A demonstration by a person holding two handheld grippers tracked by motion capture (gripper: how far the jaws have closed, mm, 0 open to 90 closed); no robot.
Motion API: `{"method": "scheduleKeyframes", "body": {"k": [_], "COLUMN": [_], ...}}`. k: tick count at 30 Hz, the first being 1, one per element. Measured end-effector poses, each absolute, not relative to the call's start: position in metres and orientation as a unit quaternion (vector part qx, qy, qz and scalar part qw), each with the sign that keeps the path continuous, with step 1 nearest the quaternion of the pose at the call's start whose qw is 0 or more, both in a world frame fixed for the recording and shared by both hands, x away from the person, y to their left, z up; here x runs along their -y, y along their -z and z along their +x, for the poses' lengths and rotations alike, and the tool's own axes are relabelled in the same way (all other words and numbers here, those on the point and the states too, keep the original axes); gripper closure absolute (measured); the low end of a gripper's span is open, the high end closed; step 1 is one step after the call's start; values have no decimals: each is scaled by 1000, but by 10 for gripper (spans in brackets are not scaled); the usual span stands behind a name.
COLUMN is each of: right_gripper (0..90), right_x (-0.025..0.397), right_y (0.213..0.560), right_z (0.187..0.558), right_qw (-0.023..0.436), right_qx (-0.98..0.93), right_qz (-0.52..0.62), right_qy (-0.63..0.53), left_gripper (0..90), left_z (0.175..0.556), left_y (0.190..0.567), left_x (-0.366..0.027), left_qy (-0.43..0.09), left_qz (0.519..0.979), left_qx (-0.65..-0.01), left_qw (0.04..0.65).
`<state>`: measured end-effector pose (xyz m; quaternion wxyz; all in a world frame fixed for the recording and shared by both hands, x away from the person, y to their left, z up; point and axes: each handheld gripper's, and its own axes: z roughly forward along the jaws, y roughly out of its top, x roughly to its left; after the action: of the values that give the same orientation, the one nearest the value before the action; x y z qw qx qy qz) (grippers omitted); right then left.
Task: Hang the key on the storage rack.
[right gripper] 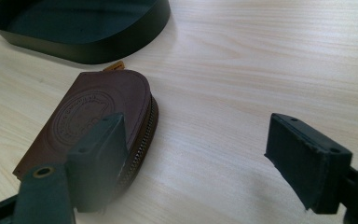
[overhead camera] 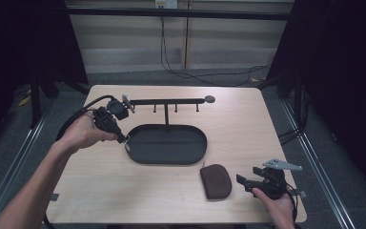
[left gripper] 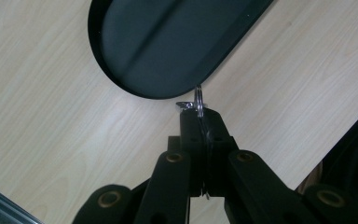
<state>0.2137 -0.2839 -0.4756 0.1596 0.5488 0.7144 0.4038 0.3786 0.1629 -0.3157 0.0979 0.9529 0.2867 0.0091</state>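
Black oval tray [overhead camera: 145,160], one brown pouch [overhead camera: 215,181], one key ring [left gripper: 198,100]

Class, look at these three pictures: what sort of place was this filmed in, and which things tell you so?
Probably a lab or recording booth, not a home. A bare wooden table stands between dark curtains, loose cables run across the floor behind it, and a person's hands work a left gripper and right gripper with trailing leads.

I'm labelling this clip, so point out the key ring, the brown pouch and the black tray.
key ring [left gripper: 199,100]: left gripper view, on the metal loop above the shut jaws.
brown pouch [right gripper: 93,109]: right gripper view, on its embossed face.
black tray [overhead camera: 171,162]: high view, on its near rim.
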Motion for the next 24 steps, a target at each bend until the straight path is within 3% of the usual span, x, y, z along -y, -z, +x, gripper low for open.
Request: {"method": "scheduleKeyframes", "body": {"k": [24], "right_gripper": [202], "right_x": [285], "right_y": [476], "right_z": [214], "right_qw": [155], "right_qx": [-713], "right_qz": [551], "right_qy": [-406], "left_gripper": [895], "left_z": [414], "left_y": [295], "left_x": [-152], "left_qy": [-20], "left_qz": [949], "left_qx": [-300], "left_qw": [94]}}
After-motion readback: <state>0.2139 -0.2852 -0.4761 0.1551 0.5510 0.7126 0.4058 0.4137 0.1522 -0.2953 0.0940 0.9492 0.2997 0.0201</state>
